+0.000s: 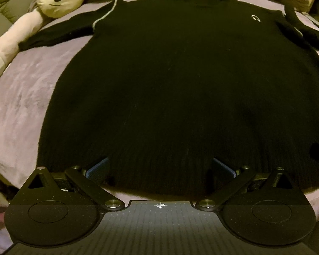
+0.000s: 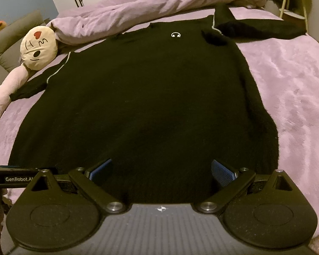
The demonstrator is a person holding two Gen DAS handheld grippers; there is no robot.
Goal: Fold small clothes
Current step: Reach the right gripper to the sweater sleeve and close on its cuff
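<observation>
Black sweater flat on lilac bed, near hem hidden under both wide-spread, empty grippers, right sleeve bent back, plush doll far left, bare bedding right.

My left matte-black two-finger gripper shows blue ribbed pads on its fingers. From each finger a flat black link bar runs back to a silver pivot screw at 7 and 5 o'clock. Two round black discs flank a grey ribbed deck with a small white crosshair mark.

My right matte-black two-finger gripper is built the same: blue pads, silver screws, grey ribbed deck. At 9 o'clock I read white "GenRobot.AI" lettering on a black bar.
</observation>
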